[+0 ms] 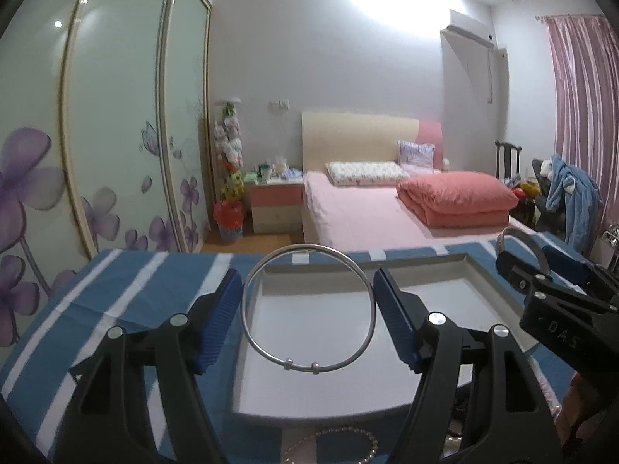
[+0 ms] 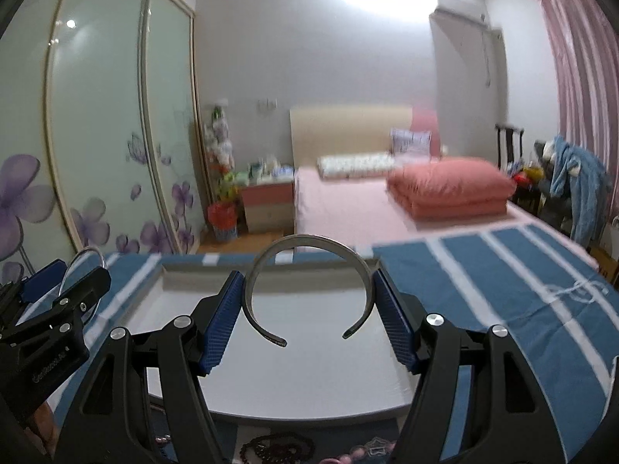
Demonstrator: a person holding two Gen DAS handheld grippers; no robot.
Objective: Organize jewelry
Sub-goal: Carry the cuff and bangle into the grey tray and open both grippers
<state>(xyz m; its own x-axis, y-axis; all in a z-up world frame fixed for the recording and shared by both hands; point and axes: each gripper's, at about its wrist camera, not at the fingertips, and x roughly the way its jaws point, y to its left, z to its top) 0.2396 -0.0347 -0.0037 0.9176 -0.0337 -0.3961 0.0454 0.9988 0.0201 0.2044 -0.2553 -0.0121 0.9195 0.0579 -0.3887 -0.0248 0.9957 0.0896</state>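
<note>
A thin silver bangle [image 1: 308, 308], a closed ring of round wire with two small beads threaded on its near side, is held between the blue ribbed pads [image 1: 216, 323] of the left gripper [image 1: 307, 301]. It is clamped across its full width and carried above a shallow white tray [image 1: 456, 294]. A wider, flat silver cuff bracelet [image 2: 309, 288], open at its near side with two tapered ends, is gripped the same way by the right gripper [image 2: 309, 297], also above the tray. Both tongs are thus set fairly wide, each closed on its piece.

The tray is seen resting on a blue cloth with white stripes [image 2: 503, 290]. At the near edge of the left view a beaded bracelet [image 1: 329, 444] is lying on the cloth; in the right view dark beads [image 2: 274, 448] and some pink pieces [image 2: 359, 454] are seen there, too blurred to be named more closely. Each gripper is visible at the edge of the other's view.
</note>
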